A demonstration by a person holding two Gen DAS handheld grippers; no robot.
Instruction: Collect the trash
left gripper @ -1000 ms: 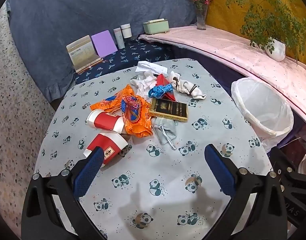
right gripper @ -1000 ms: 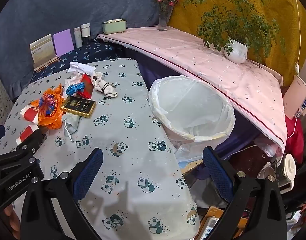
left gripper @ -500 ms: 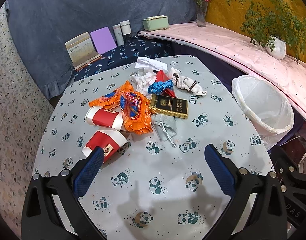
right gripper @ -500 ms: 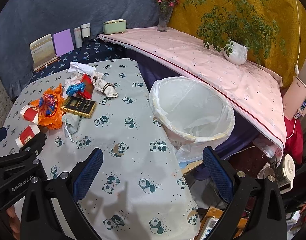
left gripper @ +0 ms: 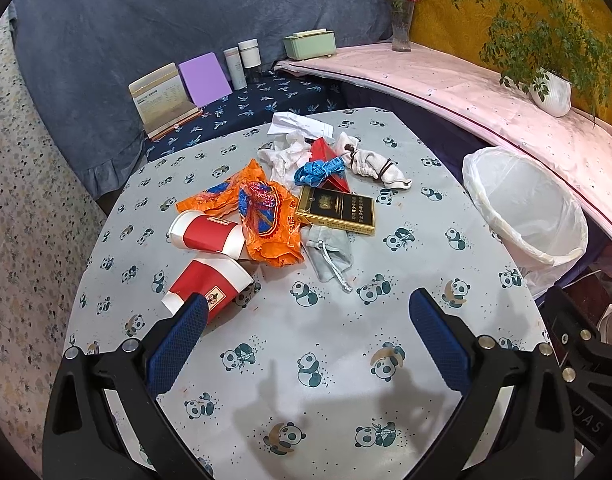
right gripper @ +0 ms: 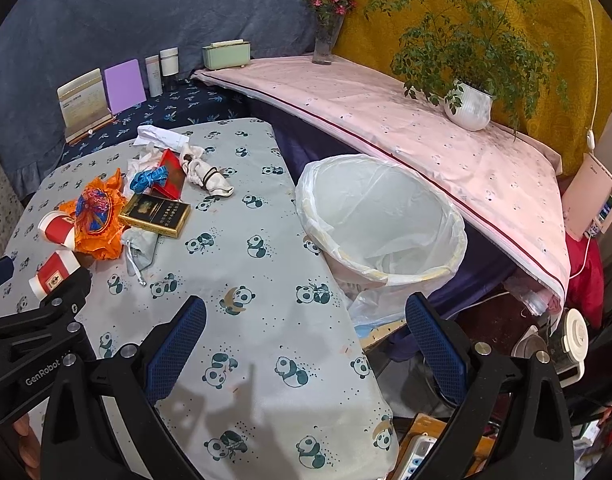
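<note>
Trash lies heaped on the far half of the panda-print tablecloth (left gripper: 306,344), none of it collected yet. Two red-and-white paper cups lie on their sides, the nearer cup (left gripper: 207,284) just ahead of the left gripper (left gripper: 303,312), the farther cup (left gripper: 207,234) touching the crumpled orange wrapper (left gripper: 265,220). Beside the wrapper sit a black-and-gold cigarette box (left gripper: 336,210), a grey drawstring pouch (left gripper: 330,254) partly under it, a blue ribbon (left gripper: 318,170), a red packet (left gripper: 326,152), crumpled tissue (left gripper: 283,156) and a rolled white sock (left gripper: 374,164).

The left gripper is spread wide and holds nothing; its left finger overlaps the nearer cup in the view, though contact cannot be confirmed. The right gripper (right gripper: 306,322) is likewise spread and empty, hanging over the table's near edge beside the lined white bin (right gripper: 380,216), which stands just off the right edge of the table.

Judging from this layout, the nearer cup looks like the first pick. Lying on its side, it could roll away or off the left edge if one finger nudges it before the other closes. A hard squeeze would likely crush the paper wall. The pile is tangled enough that lifting the wrapper may drag the farther cup or the pouch's cord (left gripper: 338,272) along. The bin's loose liner (right gripper: 370,304) could catch a low-carried item at the rim.
</note>
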